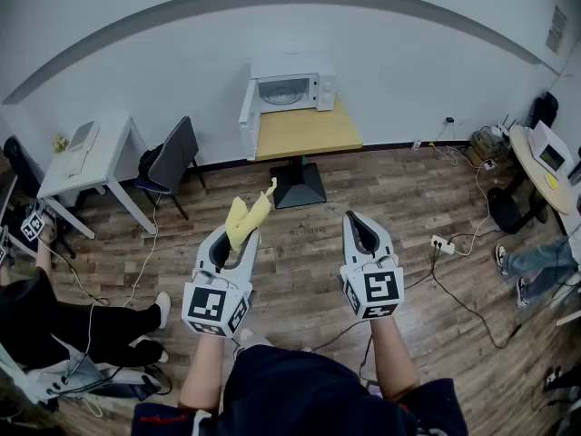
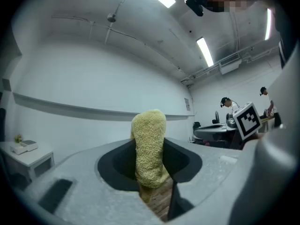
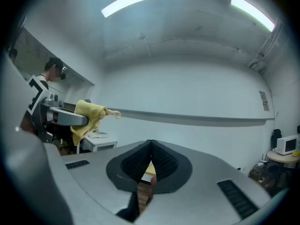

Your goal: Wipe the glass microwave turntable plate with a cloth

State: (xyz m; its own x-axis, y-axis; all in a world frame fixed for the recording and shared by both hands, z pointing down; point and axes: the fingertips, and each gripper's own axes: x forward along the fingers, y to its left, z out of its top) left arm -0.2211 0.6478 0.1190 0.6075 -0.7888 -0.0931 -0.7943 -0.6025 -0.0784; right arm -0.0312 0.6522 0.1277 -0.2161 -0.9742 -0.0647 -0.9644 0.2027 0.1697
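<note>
My left gripper is shut on a yellow cloth, which sticks up past the jaw tips; the cloth fills the gap between the jaws in the left gripper view. My right gripper is shut with nothing between its jaws; its pads meet in the right gripper view. Both are held level over the wooden floor, well short of the white microwave, which stands with its door open on a wooden table against the far wall. A pale round shape shows inside the microwave; it is too small to make out.
A white desk and a dark chair stand at the left. A seated person's legs are at lower left. Cables and a power strip lie on the floor at right, near a round table.
</note>
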